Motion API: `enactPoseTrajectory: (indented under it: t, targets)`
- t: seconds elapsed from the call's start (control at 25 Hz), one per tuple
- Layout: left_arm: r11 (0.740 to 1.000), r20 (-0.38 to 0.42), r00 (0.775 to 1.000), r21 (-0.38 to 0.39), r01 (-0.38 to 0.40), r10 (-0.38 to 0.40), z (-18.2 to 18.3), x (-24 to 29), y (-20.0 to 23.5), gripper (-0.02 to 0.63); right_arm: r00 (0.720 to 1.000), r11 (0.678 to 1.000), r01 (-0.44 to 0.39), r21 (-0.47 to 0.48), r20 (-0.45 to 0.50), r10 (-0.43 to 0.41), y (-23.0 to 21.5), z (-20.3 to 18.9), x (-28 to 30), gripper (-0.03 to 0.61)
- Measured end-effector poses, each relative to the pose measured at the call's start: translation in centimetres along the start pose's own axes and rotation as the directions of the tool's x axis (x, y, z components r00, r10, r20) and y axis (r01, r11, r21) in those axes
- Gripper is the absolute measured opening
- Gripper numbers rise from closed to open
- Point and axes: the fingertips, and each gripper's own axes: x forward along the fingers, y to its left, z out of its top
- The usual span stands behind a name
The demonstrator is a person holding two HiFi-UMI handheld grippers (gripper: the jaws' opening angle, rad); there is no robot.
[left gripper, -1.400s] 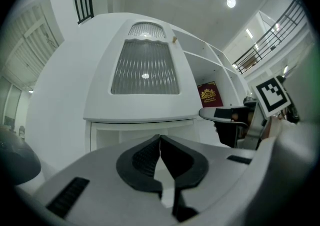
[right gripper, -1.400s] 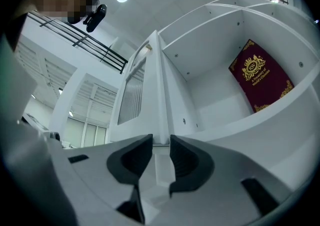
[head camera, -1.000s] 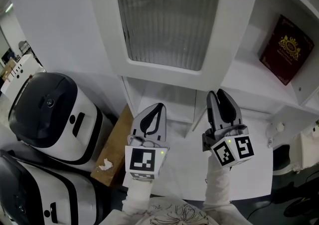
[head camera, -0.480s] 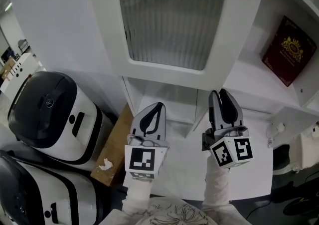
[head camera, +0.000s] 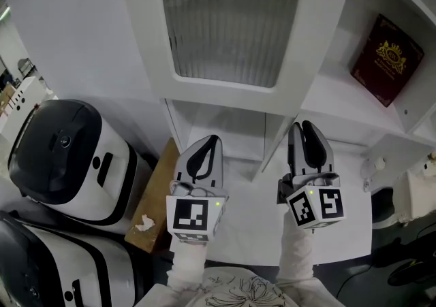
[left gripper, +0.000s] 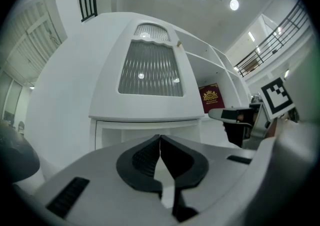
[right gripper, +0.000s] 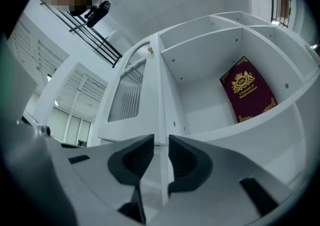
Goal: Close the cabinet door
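The white cabinet door (head camera: 225,20) with its ribbed glass panel stands swung open above both grippers. It also shows in the left gripper view as door (left gripper: 150,69) and in the right gripper view as door (right gripper: 131,92). My right gripper (head camera: 306,126) points at the door's free edge (right gripper: 155,94); its jaws are closing. In the right gripper view that edge lines up with the gap of the right gripper (right gripper: 161,139), and the pads touch nothing. My left gripper (head camera: 209,139) is shut and empty below the door's bottom rail, seen as left gripper (left gripper: 160,138).
A dark red book (head camera: 383,59) leans in the open shelf compartment on the right. Two black-and-white appliances (head camera: 61,156) (head camera: 41,258) stand at the left, with a brown board (head camera: 153,203) beside them. A lower door edge (head camera: 271,149) stands between the grippers.
The right gripper's jaws have drawn a little closer together and the gripper has turned slightly. The left gripper has stayed where it was.
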Motion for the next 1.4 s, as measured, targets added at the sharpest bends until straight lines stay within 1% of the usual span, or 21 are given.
enactPoseTrajectory:
  t: [0.16, 0.36, 0.6, 0.76, 0.84, 1.4]
  targets:
    - [1.0, 0.008, 1.0, -0.008, 0.016, -0.016, 0.4, -0.8, -0.3, 0.005, 0.998, 0.998, 0.06, -0.031, -0.022, -0.061, 0.1, 0.0, -1.4, 0.083]
    - [0.999, 0.018, 0.999, -0.025, 0.034, -0.033, 0.8, -1.7, -0.6, 0.005, 0.994, 0.992, 0.099, -0.074, -0.041, -0.102, 0.6, 0.0, -2.8, 0.054]
    - [0.998, 0.033, 0.998, -0.036, 0.056, -0.055, 1.4, -2.6, -0.6, 0.005, 0.986, 0.984, 0.149, -0.101, -0.056, -0.155, 1.3, -0.1, -4.6, 0.041]
    - [0.997, 0.041, 0.997, -0.045, 0.065, -0.063, 1.6, -3.0, -0.7, 0.005, 0.982, 0.978, 0.167, -0.123, -0.068, -0.176, 1.7, -0.5, -5.5, 0.035]
    - [0.996, 0.042, 0.997, -0.047, 0.07, -0.068, 1.6, -3.2, -0.8, 0.005, 0.98, 0.977, 0.175, -0.119, -0.069, -0.184, 2.0, -0.6, -6.0, 0.03]
    - [0.996, 0.053, 0.996, -0.048, 0.079, -0.076, 2.1, -4.1, -1.5, 0.005, 0.976, 0.97, 0.192, -0.151, -0.071, -0.204, 2.5, -0.4, -7.6, 0.022]
